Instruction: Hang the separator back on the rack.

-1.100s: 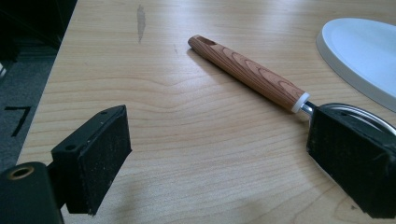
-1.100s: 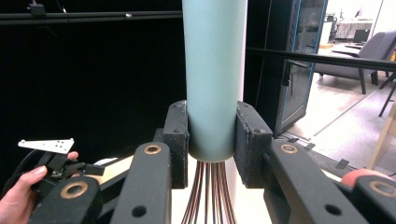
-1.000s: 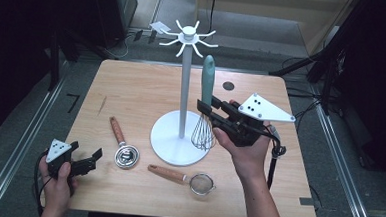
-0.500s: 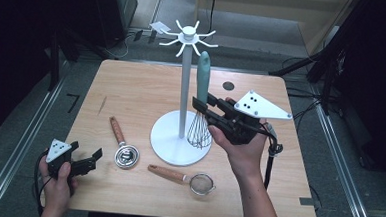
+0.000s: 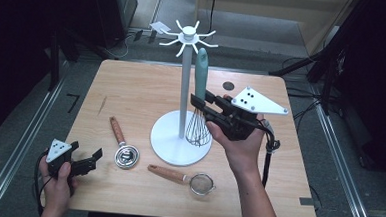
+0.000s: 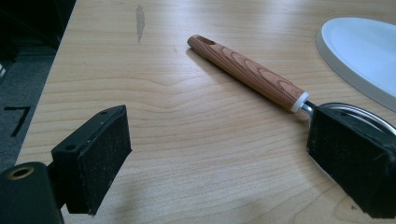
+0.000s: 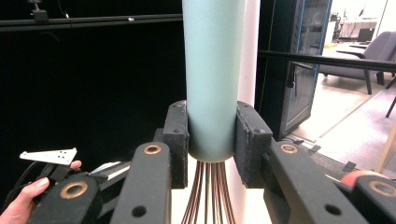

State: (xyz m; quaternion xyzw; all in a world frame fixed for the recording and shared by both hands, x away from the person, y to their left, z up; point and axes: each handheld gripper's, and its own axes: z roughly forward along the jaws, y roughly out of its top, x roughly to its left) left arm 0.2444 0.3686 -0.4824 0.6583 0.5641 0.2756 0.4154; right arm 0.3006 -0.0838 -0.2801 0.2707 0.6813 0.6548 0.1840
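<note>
Right gripper [image 5: 200, 103] (jaws clamped on the whisk [image 5: 199, 96]) has lifted it slightly, upright beside the stand [image 5: 184, 88].

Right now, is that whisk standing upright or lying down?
Upright: the whisk has its green handle pointing up and wires down, clamped between the right gripper's fingers.

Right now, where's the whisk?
High view, right of centre: the whisk stands upright in the right gripper, beside the white stand's pole, wires over its base.
</note>
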